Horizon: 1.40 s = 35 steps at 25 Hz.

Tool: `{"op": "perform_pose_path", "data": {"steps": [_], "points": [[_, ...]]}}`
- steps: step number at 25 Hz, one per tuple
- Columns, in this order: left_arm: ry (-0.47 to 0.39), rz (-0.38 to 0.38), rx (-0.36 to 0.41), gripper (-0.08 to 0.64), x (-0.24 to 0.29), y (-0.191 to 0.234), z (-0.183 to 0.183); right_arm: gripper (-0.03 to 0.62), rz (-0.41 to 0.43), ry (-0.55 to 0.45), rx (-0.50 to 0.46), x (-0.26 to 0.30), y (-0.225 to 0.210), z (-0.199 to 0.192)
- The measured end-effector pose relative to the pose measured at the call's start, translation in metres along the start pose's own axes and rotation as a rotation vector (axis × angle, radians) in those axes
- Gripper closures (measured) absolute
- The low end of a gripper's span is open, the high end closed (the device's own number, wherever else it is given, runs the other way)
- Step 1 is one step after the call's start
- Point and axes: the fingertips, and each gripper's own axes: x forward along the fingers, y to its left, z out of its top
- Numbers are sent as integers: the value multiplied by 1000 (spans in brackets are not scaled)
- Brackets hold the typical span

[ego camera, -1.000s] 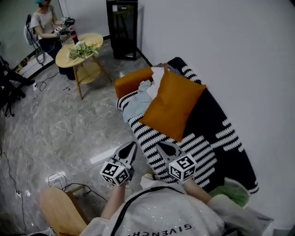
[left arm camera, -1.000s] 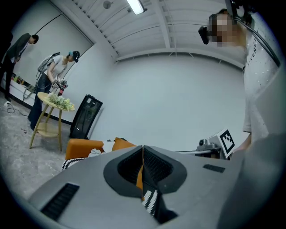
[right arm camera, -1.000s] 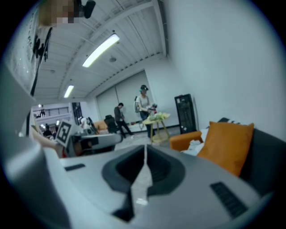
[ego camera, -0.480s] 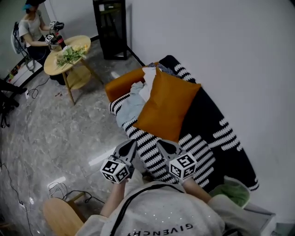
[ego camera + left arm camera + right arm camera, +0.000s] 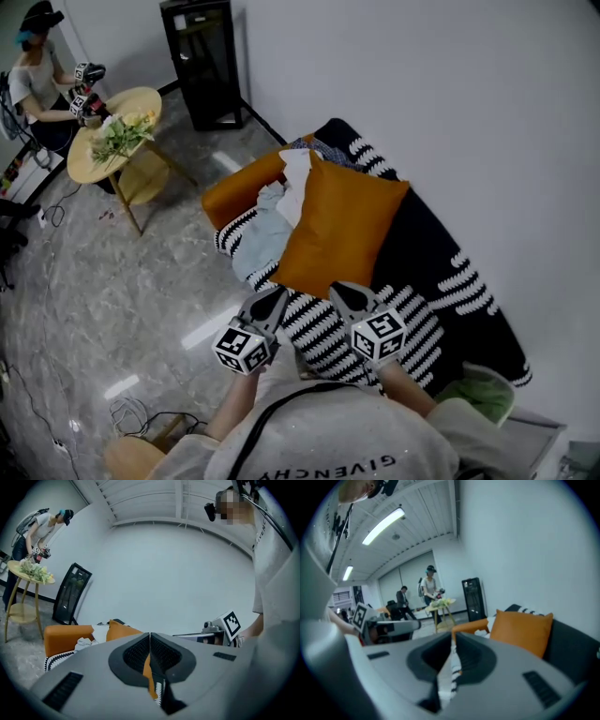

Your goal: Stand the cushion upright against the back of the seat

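An orange cushion (image 5: 342, 230) rests on a sofa draped in a black throw with white stripes (image 5: 441, 272), its near corner down toward the seat's front. In the right gripper view the cushion (image 5: 520, 625) stands tilted against the dark back. My left gripper (image 5: 278, 294) hovers just off the seat's front edge, shut and empty, short of the cushion's near corner. Close to that same corner, over the striped seat, my right gripper (image 5: 336, 290) is also shut with nothing in it. The jaws meet in the left gripper view (image 5: 150, 635) and in the right gripper view (image 5: 453, 638).
Pale clothes (image 5: 272, 211) lie heaped on the seat left of the cushion, beside the sofa's orange arm (image 5: 239, 187). A round wooden table with plants (image 5: 117, 136), a person (image 5: 37, 66) and a black cabinet (image 5: 202, 61) stand further off. Something green (image 5: 478, 394) sits near right.
Both grippers have moved forward toward the sofa together, and now reach the cushion's near corner. Their jaws stay shut. The cushion has not shifted on the seat.
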Motion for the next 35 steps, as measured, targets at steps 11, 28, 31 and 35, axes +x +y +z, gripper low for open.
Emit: {"op": "perform_pose_path", "data": {"steps": [11, 28, 31, 35], "points": [[76, -62, 21, 528, 100, 101, 27, 571, -68, 35, -89, 120, -69, 51], [151, 24, -77, 526, 147, 200, -37, 448, -229, 333, -372, 294, -243, 85], [155, 31, -84, 526, 150, 210, -42, 409, -240, 430, -408, 326, -263, 81], [167, 43, -100, 527, 152, 218, -48, 388, -256, 580, -456, 354, -295, 68]]}}
